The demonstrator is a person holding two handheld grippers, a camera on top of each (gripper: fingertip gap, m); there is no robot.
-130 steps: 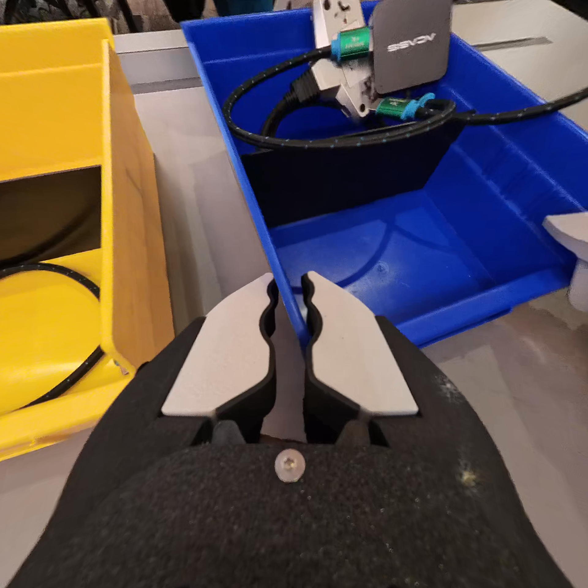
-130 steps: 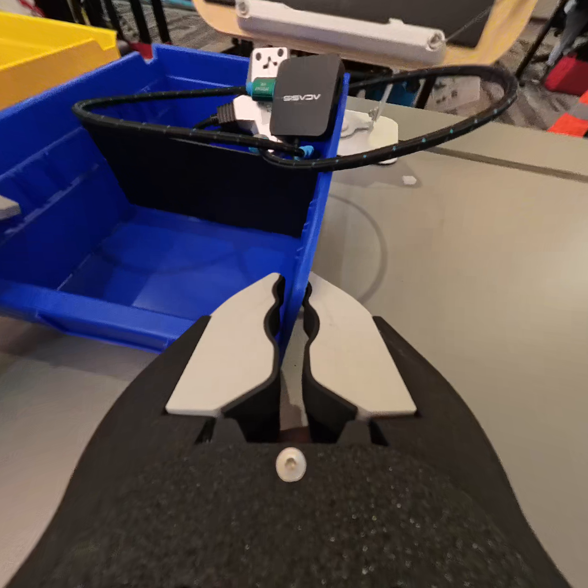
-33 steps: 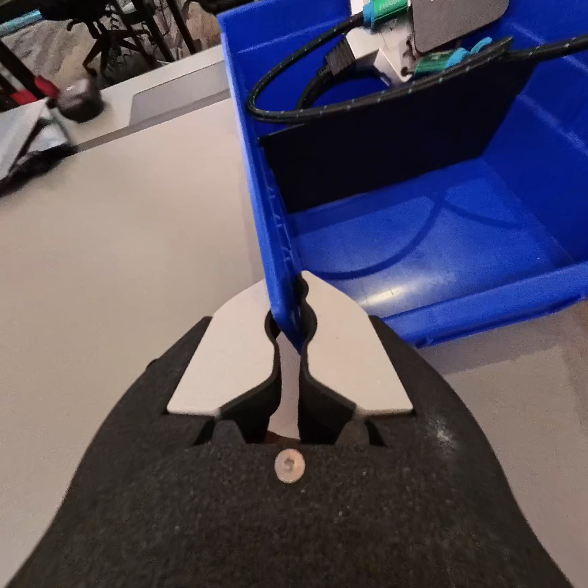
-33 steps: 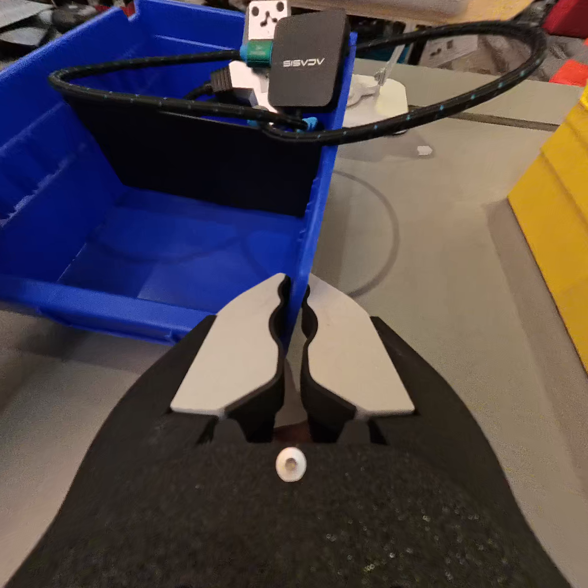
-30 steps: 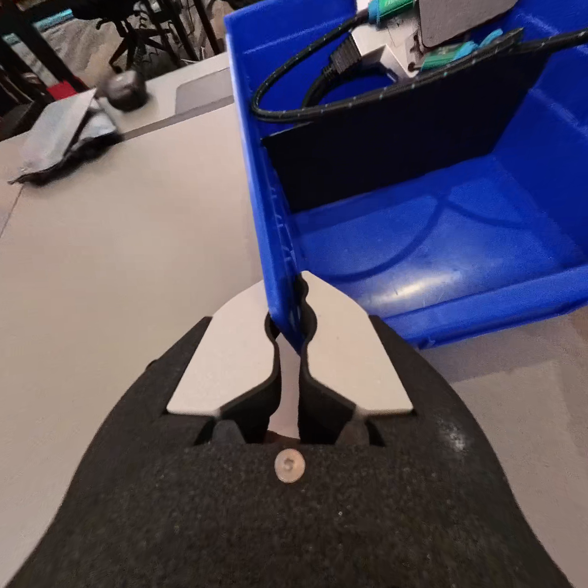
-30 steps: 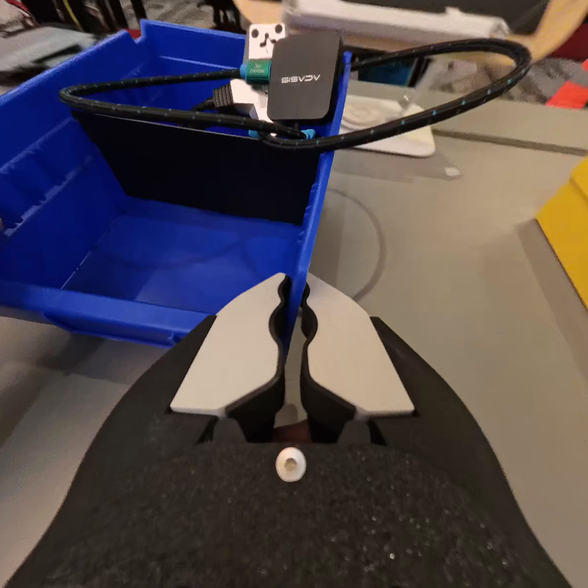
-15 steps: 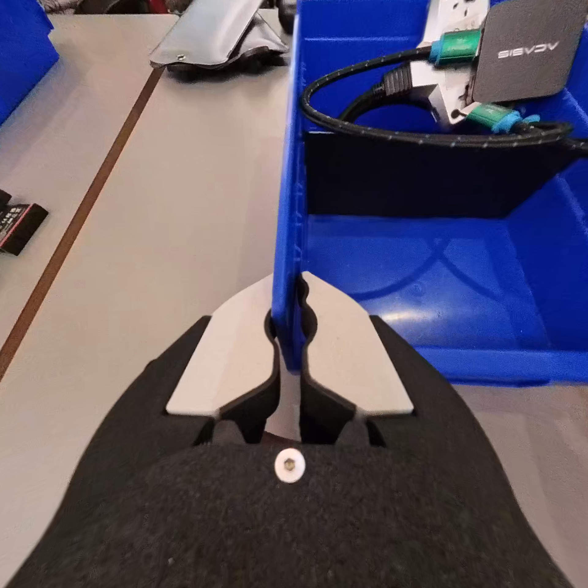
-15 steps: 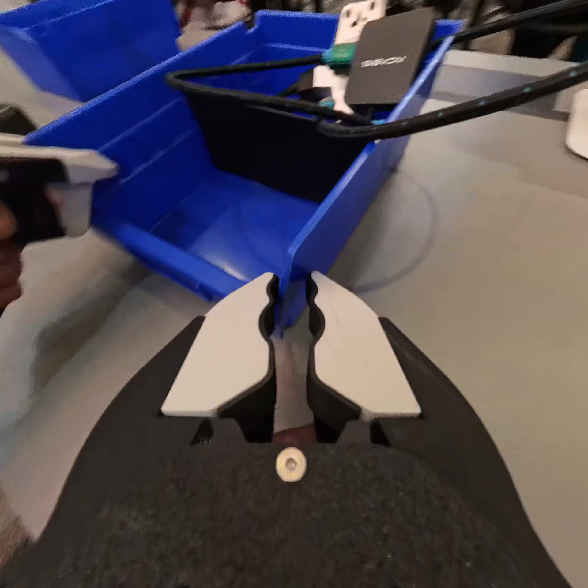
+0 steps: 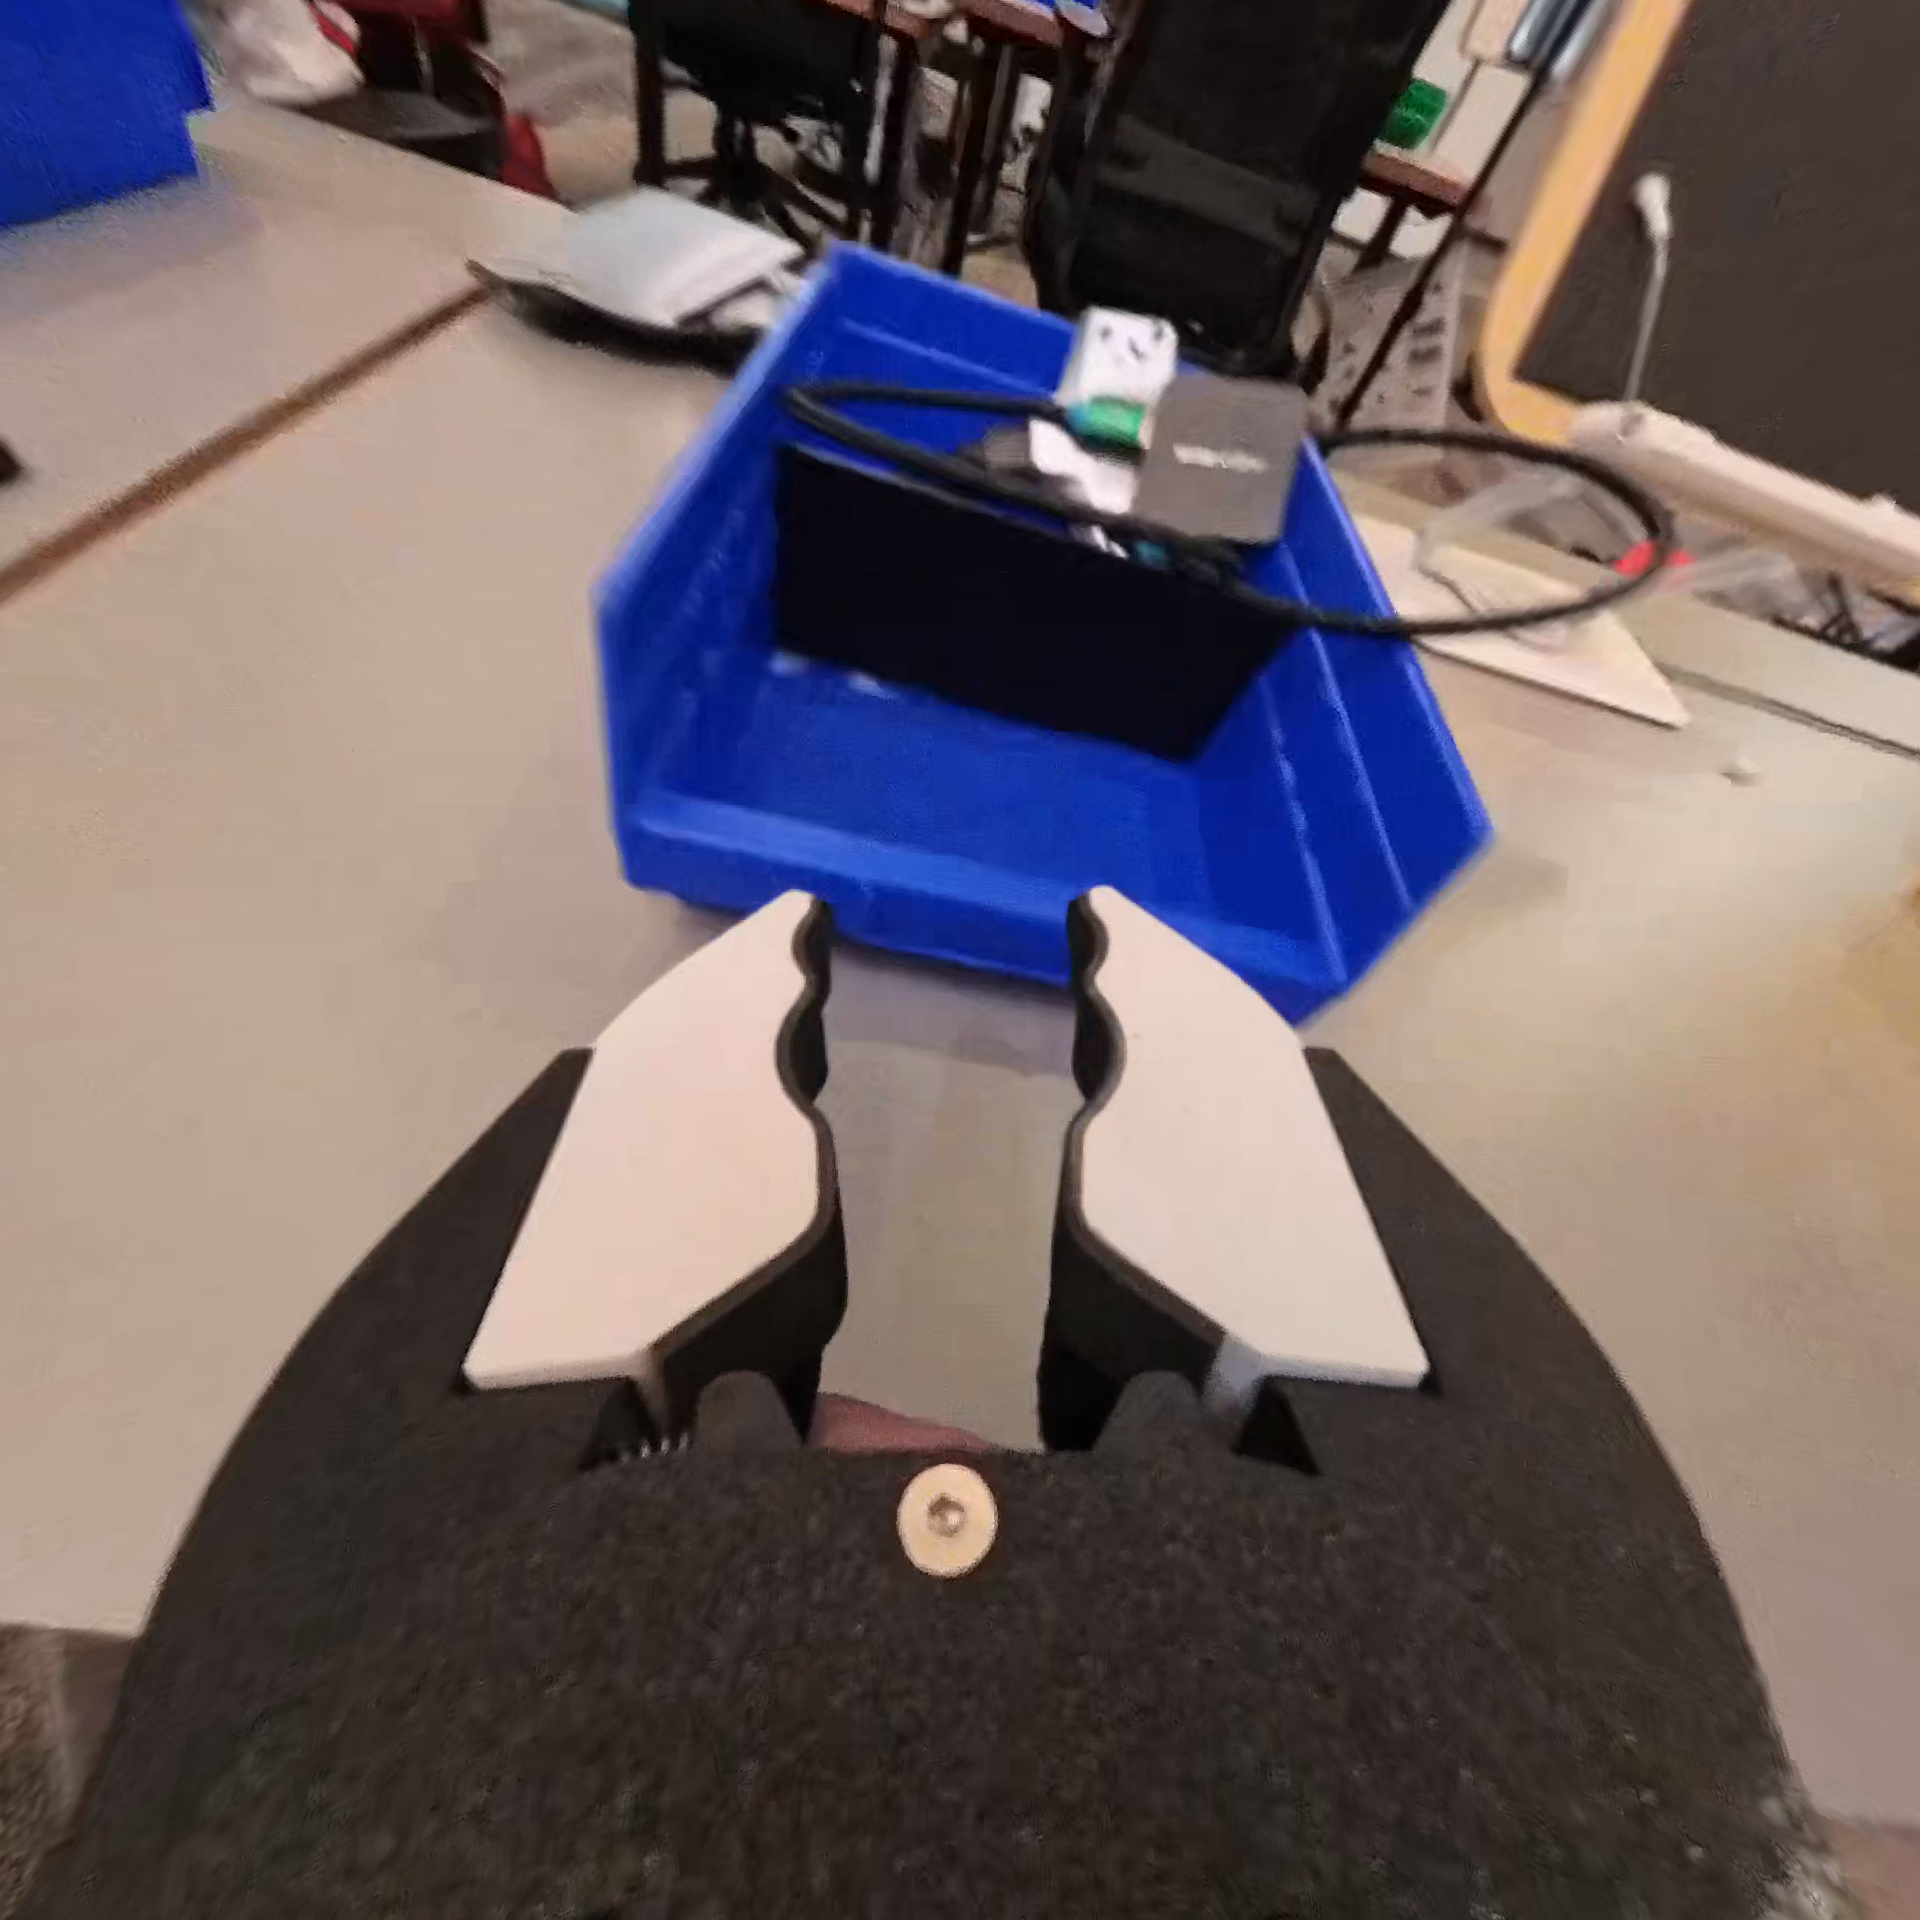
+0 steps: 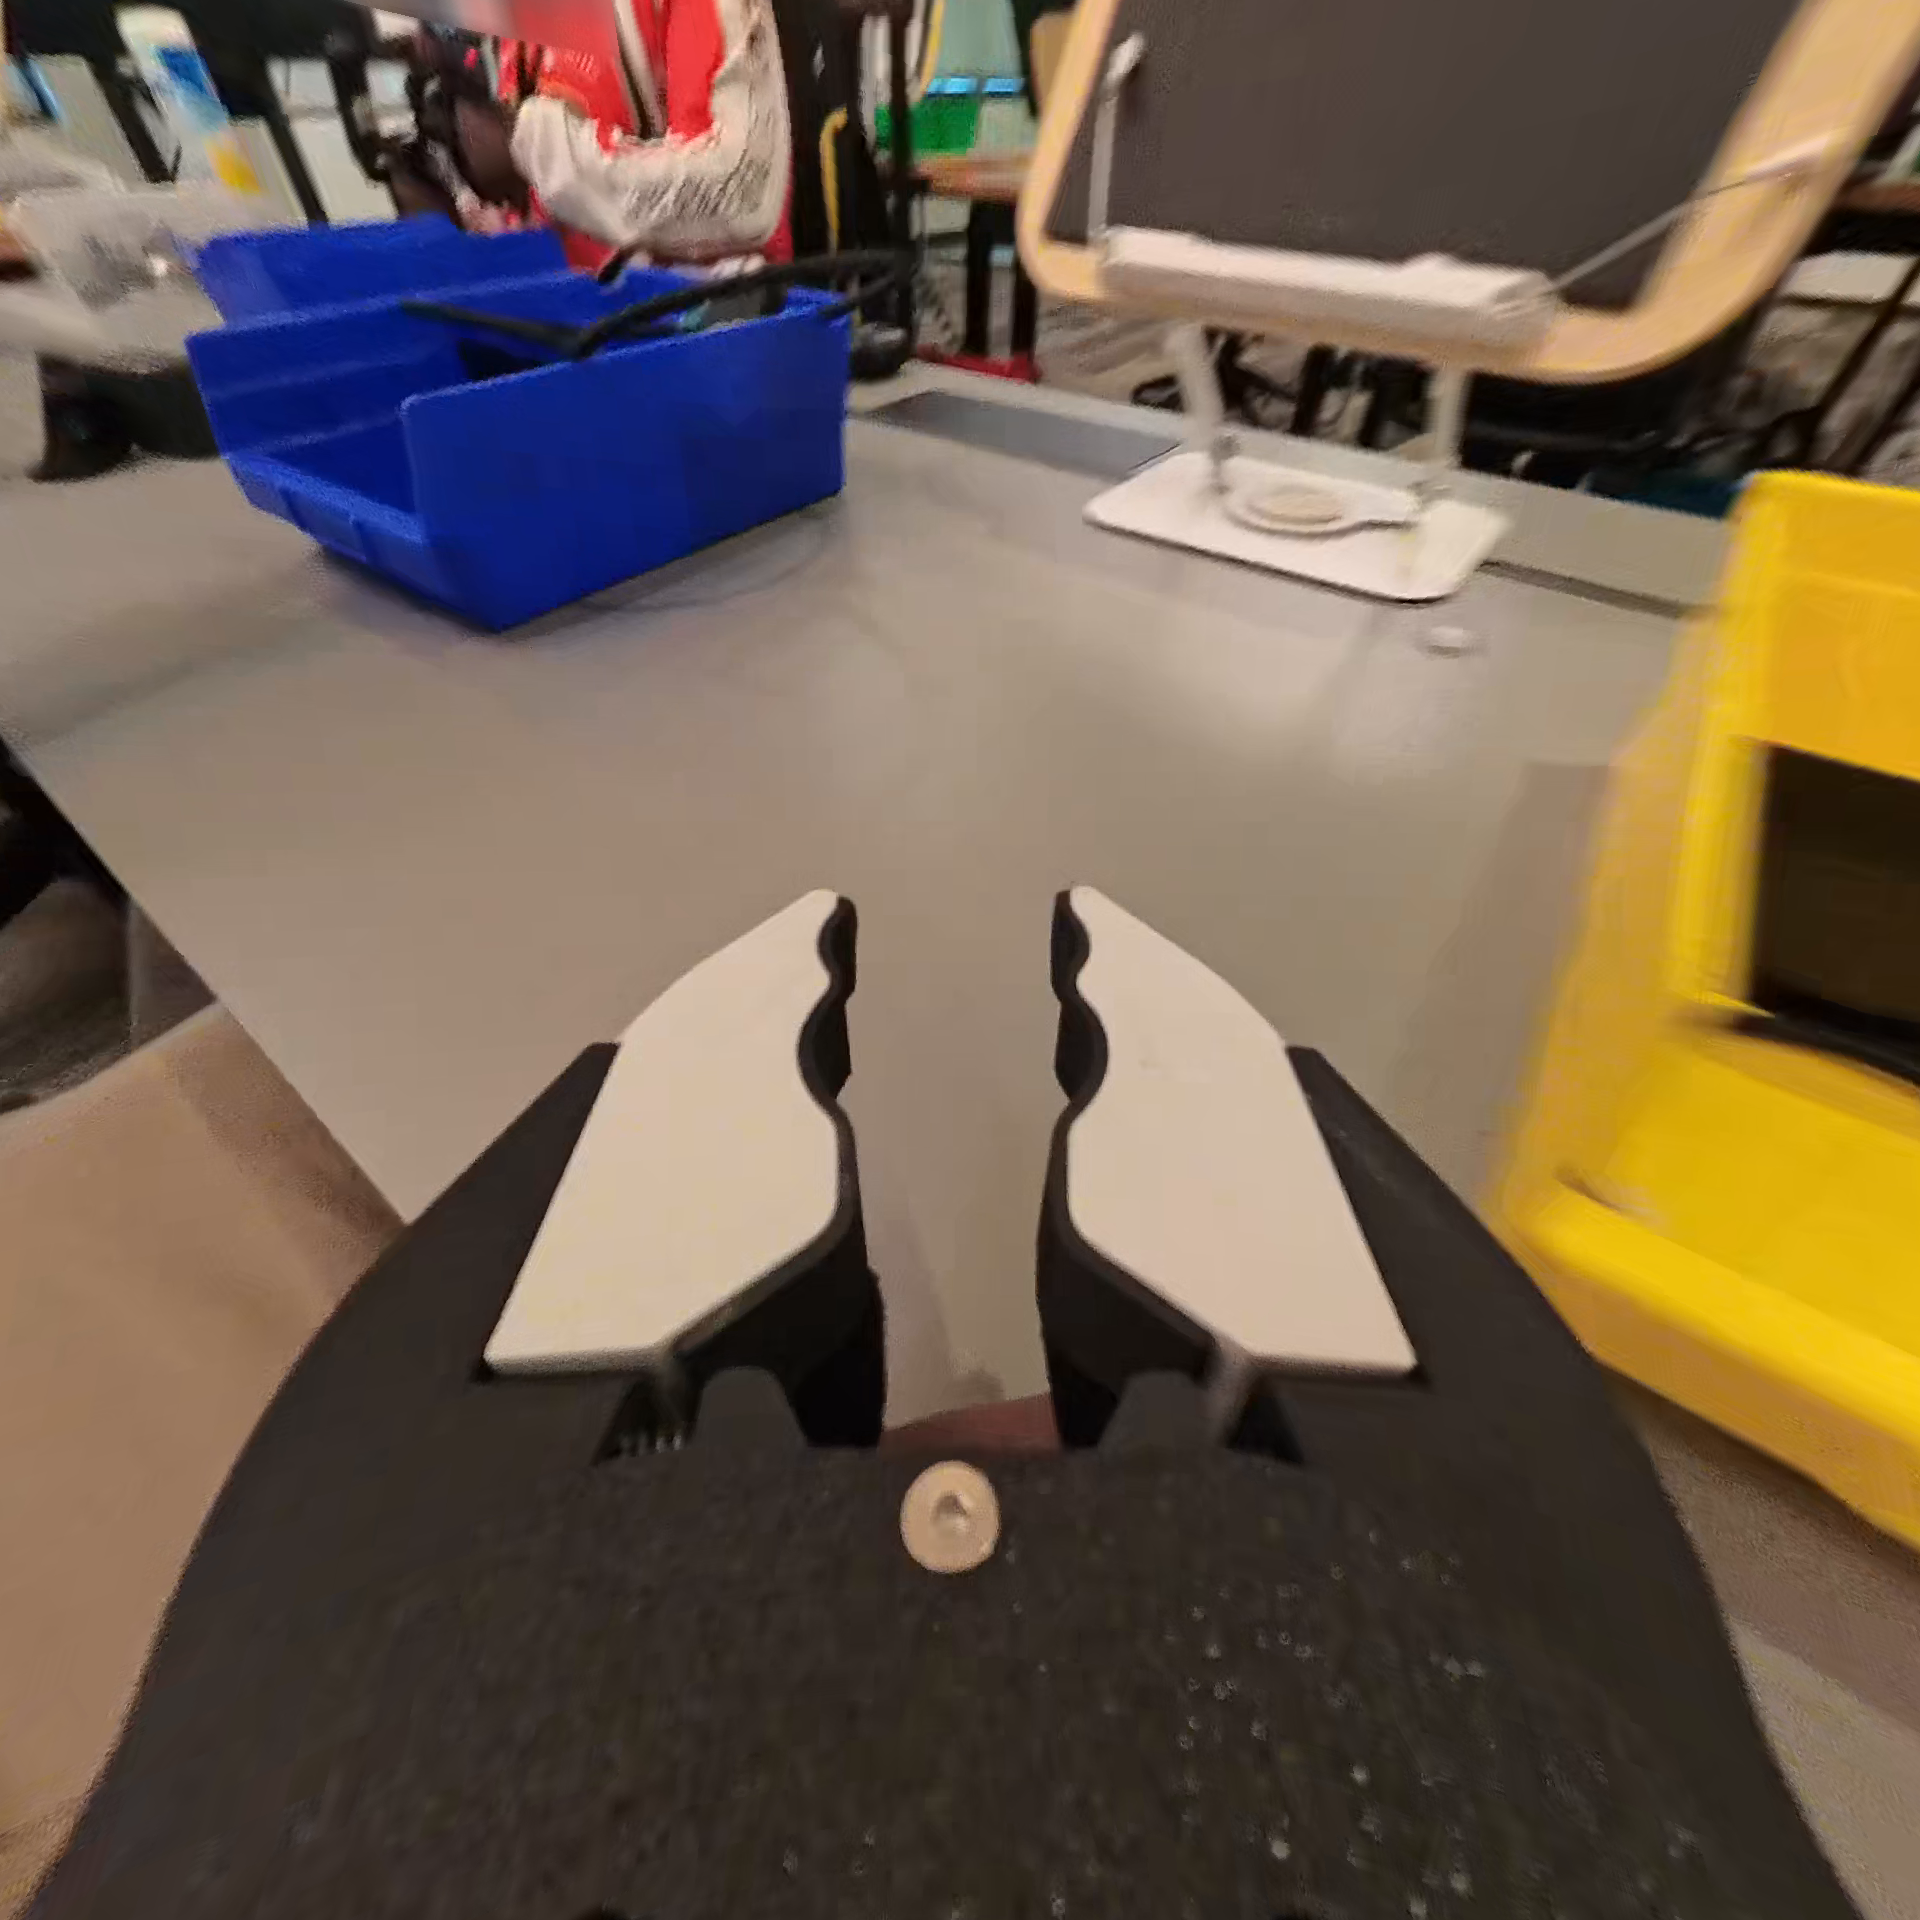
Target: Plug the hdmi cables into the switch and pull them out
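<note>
Tools idle: left tool (image 9: 948, 914) and right tool (image 10: 954, 909) gape empty above the counter (image 9: 312, 727); switch (image 9: 1221, 457) with cables (image 9: 1507, 613) sits in blue bin (image 9: 935, 831). Best approach: steady switch, grip plug squarely.

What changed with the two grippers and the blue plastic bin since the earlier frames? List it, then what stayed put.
Both grippers let go of the blue plastic bin. The left gripper had pinched its left wall, the right gripper its right wall; both are now open, empty and drawn back, with the bin resting on the grey table. Unchanged: the dark grey HDMI switch and black braided cables remain at the bin's far end.
</note>
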